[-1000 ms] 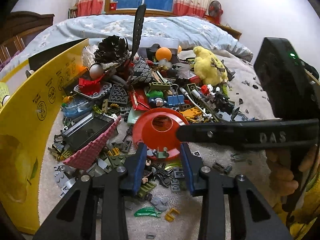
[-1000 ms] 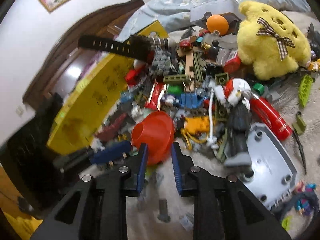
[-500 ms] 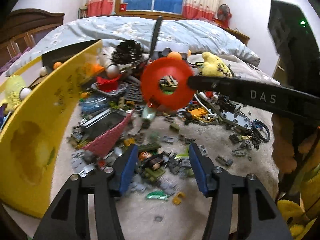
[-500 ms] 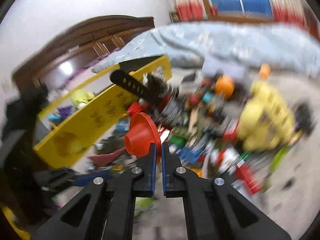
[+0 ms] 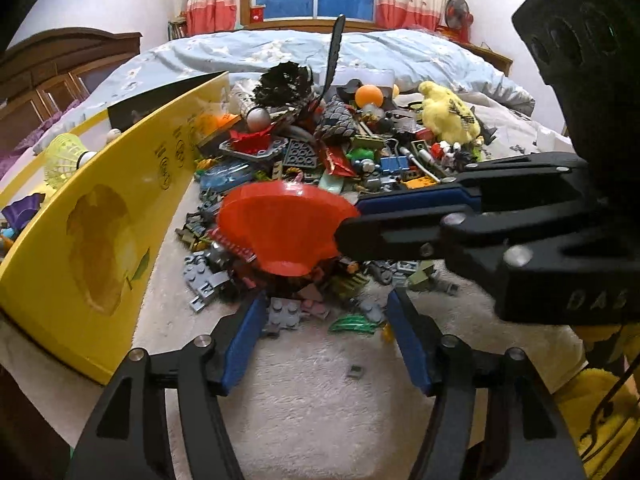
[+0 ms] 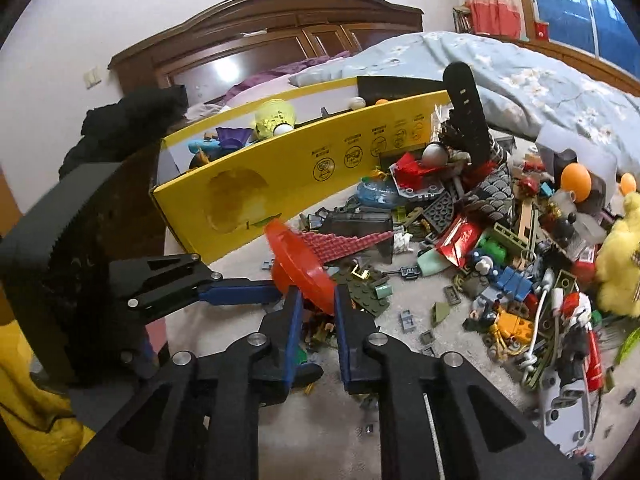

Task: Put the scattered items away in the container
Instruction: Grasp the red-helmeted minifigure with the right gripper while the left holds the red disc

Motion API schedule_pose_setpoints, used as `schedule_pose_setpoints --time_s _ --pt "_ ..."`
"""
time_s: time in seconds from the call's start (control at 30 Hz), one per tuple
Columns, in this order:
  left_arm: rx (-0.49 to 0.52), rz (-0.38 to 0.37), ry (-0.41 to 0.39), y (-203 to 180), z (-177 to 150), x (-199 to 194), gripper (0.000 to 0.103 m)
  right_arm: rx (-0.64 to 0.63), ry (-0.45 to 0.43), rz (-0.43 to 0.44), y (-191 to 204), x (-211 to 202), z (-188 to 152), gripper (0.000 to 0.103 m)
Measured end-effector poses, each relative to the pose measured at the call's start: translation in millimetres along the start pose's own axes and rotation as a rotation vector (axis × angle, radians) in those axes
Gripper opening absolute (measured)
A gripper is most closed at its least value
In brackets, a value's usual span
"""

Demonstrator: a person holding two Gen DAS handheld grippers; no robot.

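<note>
A red plastic funnel [image 5: 284, 228] hangs over the brick pile beside the yellow cardboard box [image 5: 100, 240]. My right gripper [image 5: 350, 220] comes in from the right and pinches its rim; the jaws are opening, with the rim [image 6: 308, 268] still between the pads. My left gripper [image 5: 324, 320] is below, its jaws opening wide over small grey bricks [image 5: 286, 314] on the cream blanket, gripping nothing. In the right wrist view one left finger [image 6: 240, 294] reaches toward the funnel. The yellow box [image 6: 280, 172] holds a shuttlecock [image 6: 276, 120] and small toys.
A heap of bricks and toys covers the blanket: a yellow plush [image 5: 448, 116], orange balls [image 5: 368, 96], a grey plate [image 5: 300, 154], a black strap [image 5: 334, 52] standing up. A blue-quilted bed [image 5: 380, 52] lies behind, a dark wardrobe [image 6: 280, 40] at left.
The right gripper lifted the red funnel off the pile, rolled it and carried it left toward the yellow box. The left jaws spread wider and drew back a little.
</note>
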State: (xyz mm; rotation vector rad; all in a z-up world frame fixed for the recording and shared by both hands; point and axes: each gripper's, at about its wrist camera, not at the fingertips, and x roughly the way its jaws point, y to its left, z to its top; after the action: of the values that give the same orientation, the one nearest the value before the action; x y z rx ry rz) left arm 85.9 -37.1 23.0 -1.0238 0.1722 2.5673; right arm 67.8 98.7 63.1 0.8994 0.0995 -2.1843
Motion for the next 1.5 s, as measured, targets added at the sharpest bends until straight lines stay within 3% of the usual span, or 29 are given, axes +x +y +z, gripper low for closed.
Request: schedule_pose_setpoints --time_s 0.13,0.2,0.27,0.37,0.53,0.87,1.17,1.37,1.43,1.5 --pt "-0.038 -0.001 0.004 6.5 -1.1 0.1 0.064 0.042 0.004 0.045 -4.6 -1.2 2.6 0.019" --pt "-0.051 -0.004 0.002 9.6 -2.7 -1.7 0.065 0.048 0.006 0.064 -3.5 -4.9 -2.9 0.033" --pt "-0.057 -0.005 -0.001 11.7 -5.6 -3.8 0.069 0.044 0.004 0.076 -3.6 -10.4 -9.4 0.04" --pt "-0.052 0.007 -0.003 11.5 -6.5 -2.5 0.071 0.053 0.01 0.067 -5.7 -16.3 -18.7 0.043" --pt "-0.052 0.019 -0.028 10.4 -5.1 3.2 0.071 0.104 -0.005 -0.028 -25.2 -32.1 -28.2 0.043" --pt "-0.061 0.028 -0.056 9.9 -5.2 0.3 0.067 0.238 -0.089 -0.361 -74.6 -71.1 -32.3 0.043" --pt "-0.049 -0.001 -0.094 2.5 9.0 -11.1 0.067 0.292 -0.09 -0.463 -104.1 -79.2 -32.0 0.043" --pt "-0.058 -0.006 -0.095 -1.2 17.1 -11.1 0.067 0.148 0.036 -0.525 -95.9 -50.3 -36.5 0.043" --pt "-0.064 -0.009 -0.096 -0.5 19.4 -11.9 0.067 0.112 0.034 -0.551 -91.3 -47.5 -40.9 0.042" --pt "-0.072 -0.008 -0.096 1.4 21.4 -12.2 0.067 0.106 0.018 -0.547 -88.5 -50.1 -41.6 0.033"
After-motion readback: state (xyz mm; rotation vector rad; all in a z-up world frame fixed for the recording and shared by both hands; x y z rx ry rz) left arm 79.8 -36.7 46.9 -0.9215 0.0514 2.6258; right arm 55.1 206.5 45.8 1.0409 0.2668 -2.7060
